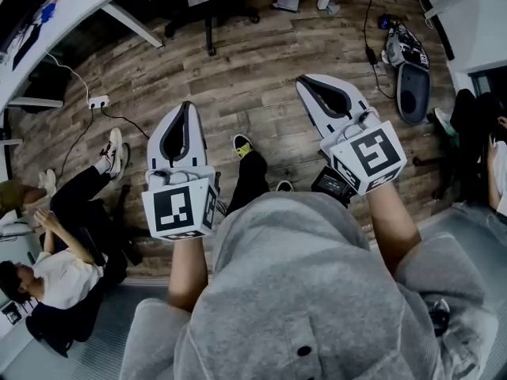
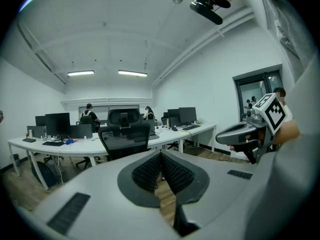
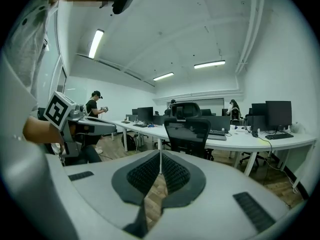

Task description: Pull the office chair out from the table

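Office chair at white table, wood-plank floor, strip lights overhead

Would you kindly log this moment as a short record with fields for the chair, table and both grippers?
office chair: black, at the table, backrest facing the grippers, untouched
table: long, white, carrying monitors
left gripper: shut, empty, short of the chair
right gripper: shut, empty, short of the chair
floor: wood planks
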`<state>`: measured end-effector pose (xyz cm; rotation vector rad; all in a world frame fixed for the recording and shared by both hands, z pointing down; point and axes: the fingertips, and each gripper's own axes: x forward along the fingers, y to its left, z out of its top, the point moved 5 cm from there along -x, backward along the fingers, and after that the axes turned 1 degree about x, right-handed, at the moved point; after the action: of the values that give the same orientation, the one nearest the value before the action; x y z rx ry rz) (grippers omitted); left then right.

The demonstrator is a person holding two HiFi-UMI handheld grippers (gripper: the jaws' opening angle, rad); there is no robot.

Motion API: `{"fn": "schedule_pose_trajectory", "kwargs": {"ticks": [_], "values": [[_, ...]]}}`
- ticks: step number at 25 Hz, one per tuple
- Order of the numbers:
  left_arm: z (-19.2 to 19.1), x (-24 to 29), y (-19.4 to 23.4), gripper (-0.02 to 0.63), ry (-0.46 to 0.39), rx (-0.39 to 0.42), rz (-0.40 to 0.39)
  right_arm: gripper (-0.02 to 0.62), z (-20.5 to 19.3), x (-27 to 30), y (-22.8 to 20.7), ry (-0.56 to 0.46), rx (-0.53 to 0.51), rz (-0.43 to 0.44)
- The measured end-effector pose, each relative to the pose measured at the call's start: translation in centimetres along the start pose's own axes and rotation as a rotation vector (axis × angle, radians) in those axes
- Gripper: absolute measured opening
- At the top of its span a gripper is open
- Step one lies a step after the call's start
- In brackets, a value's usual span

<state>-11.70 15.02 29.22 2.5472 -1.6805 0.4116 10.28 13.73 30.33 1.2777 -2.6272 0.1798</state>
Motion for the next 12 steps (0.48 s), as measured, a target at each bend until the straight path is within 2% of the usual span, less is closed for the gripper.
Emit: {"fn": "schedule_pose_trajectory", "kwargs": {"ticks": [12], "values": [[0.6,5.4,4.2,0.012,0.027,0.011,-0.011,0.034,1.3,6.6,-2.1,0.026,0.014,0.002]]}}
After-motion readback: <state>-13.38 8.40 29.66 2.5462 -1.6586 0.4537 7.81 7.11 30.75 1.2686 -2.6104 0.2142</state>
